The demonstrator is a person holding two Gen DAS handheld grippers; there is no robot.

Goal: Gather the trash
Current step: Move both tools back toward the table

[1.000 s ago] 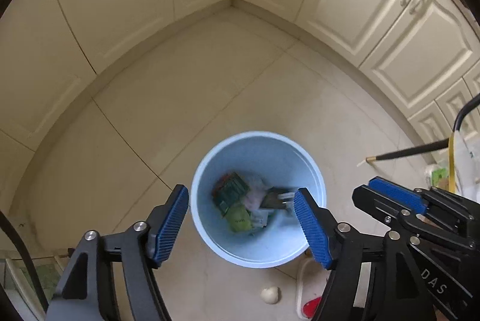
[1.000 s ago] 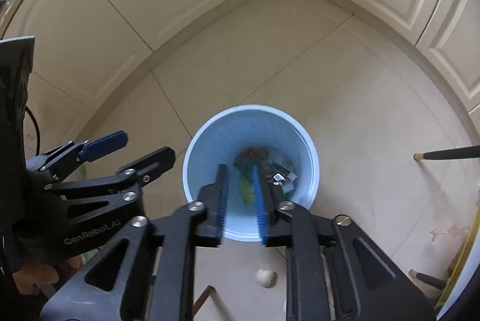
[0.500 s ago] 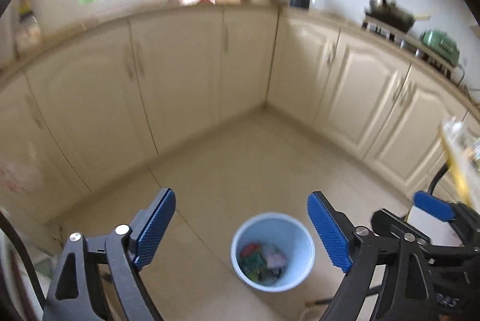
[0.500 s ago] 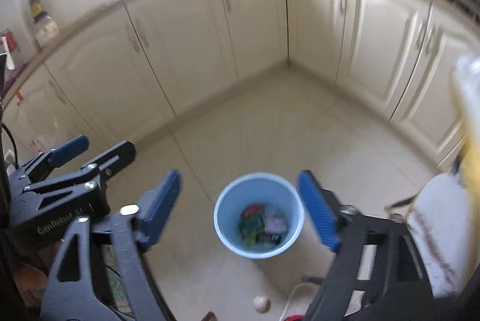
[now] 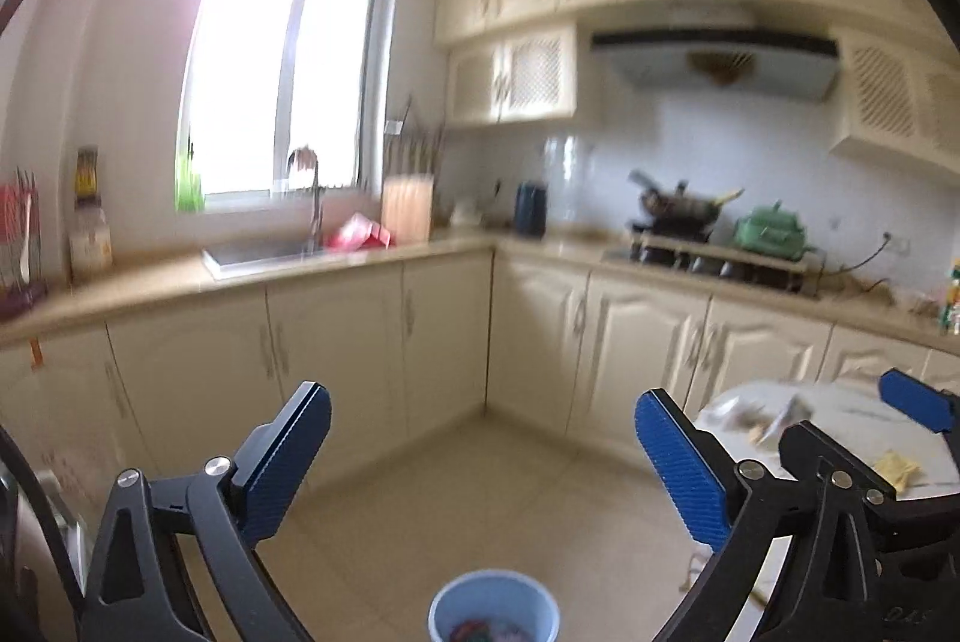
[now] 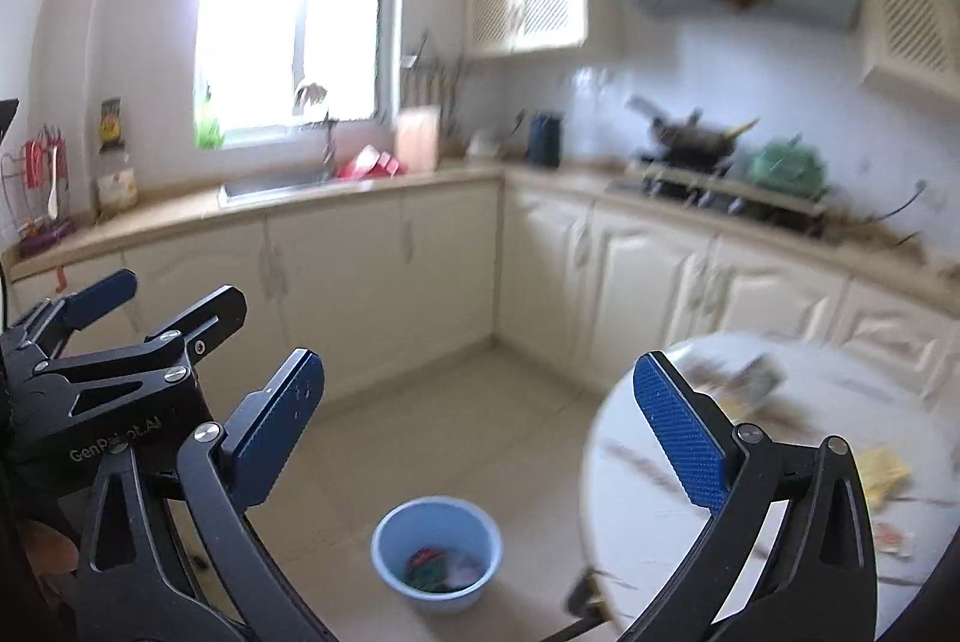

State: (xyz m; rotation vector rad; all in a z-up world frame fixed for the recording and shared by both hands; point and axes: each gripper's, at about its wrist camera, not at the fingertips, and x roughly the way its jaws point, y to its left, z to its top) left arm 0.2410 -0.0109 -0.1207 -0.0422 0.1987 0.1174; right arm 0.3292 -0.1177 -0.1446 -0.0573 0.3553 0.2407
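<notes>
Tools both lifted away from the blue bin (image 6: 436,561), now small at lower centre with wrappers inside. My left tool (image 5: 483,462) and right tool (image 6: 480,438) are opening wide, nothing between them. Remaining trash (image 6: 882,471) lies on the bench (image 6: 660,510), lower right.

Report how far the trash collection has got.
Done: several wrappers already lie in the light blue plastic bin on the floor. In hand: nothing; the left tool and right tool are both empty, jaws opening. Left: blurred wrappers, one a yellow packet, on the round white marble-look table.
</notes>
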